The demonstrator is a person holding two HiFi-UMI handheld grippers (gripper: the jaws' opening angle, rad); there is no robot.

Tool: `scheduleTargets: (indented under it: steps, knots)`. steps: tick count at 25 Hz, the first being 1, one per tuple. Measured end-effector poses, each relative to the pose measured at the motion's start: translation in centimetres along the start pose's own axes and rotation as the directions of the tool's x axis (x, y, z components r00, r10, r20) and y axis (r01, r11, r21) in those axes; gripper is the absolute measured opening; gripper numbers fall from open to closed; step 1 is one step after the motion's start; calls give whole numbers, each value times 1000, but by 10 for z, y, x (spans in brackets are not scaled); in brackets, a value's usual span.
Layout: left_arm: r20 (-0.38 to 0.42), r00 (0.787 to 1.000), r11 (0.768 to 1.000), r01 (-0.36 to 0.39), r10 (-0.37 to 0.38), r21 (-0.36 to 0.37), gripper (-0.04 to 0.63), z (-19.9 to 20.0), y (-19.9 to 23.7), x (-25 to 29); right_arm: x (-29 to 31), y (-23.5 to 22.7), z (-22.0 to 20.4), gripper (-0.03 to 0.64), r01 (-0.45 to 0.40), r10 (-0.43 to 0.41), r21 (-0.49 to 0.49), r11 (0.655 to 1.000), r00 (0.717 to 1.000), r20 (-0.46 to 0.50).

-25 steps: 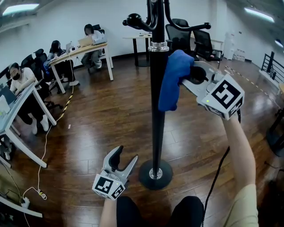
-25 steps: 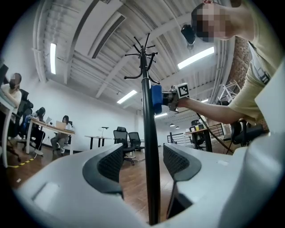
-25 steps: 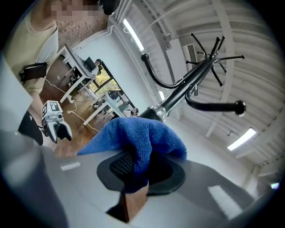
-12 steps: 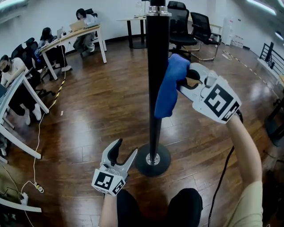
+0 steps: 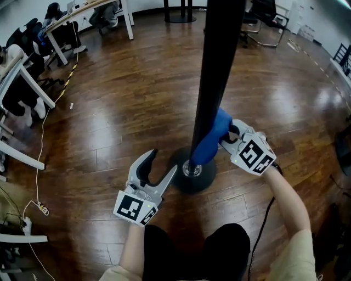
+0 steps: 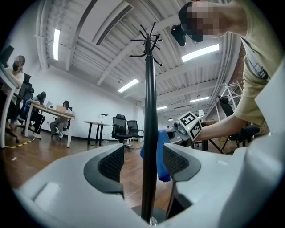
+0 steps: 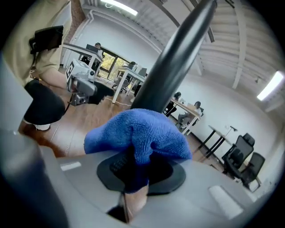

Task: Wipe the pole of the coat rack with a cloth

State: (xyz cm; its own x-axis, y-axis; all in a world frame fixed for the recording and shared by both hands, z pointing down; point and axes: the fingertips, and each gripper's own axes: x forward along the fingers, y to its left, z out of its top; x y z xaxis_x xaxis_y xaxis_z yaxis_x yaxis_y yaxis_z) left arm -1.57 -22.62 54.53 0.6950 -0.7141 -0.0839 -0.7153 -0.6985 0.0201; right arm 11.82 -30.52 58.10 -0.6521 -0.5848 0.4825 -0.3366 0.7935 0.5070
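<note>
Jaws of the right gripper (image 5: pixel 229 134) are clamped on a blue cloth (image 5: pixel 211 137), a bunched fold pinched between the pads and the rest bulging out over the tips. The cloth is pressed to the right side of the black pole (image 5: pixel 216 71), low down, with its lower end hanging just above the round base (image 5: pixel 205 178).

Left gripper (image 5: pixel 163 162): jaws apart, nothing gripped. It sits low on the left side of the base, one tip close to the rim, and I cannot tell whether it touches. From the left gripper view the pole (image 6: pixel 150 133) rises straight through the gap between the jaws and blocks the middle of the view. The cloth (image 6: pixel 161 151) shows behind it, and the hooks (image 6: pixel 149 38) are far up under the ceiling.

From the right gripper view the cloth (image 7: pixel 142 133) fills the space over the jaws, with the pole (image 7: pixel 178 58) slanting away right behind it.

Surroundings:
- The wooden floor (image 5: pixel 120 110) is dark and glossy, and the base stands on it in front of the person's knees (image 5: pixel 192 252).
- White desks (image 5: pixel 82 8) stand along the far left edge of the floor, with seated people (image 6: pixel 65 107) at them.
- Office chairs (image 6: pixel 120 127) stand at the far side.
- A white cable (image 5: pixel 37 170) trails across the floor near the left edge.
- A black cable (image 5: pixel 266 217) hangs below the right forearm.
</note>
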Motion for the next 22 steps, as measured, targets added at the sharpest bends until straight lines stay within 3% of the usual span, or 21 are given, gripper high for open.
scheduleTargets:
  steps: [6,13,18,22]
  knots:
    - [-55,998,1000,14,-15,-10,253,-36,-4,-3,59,78,-99,55,-43,62,146,988,991,-123]
    - [-88,996,999,-31,30,-9,253,-58,7,-27,125,169,-195,55,-103,173,269,958,953,-249]
    - [-114,993,999,-39,37,-14,253,-78,7,-44,169,216,-257,55,-82,228,426,901,925,-305]
    - [-143,989,999,-50,48,-11,253,-86,6,-61,200,247,-292,57,-39,299,556,830,873,-385]
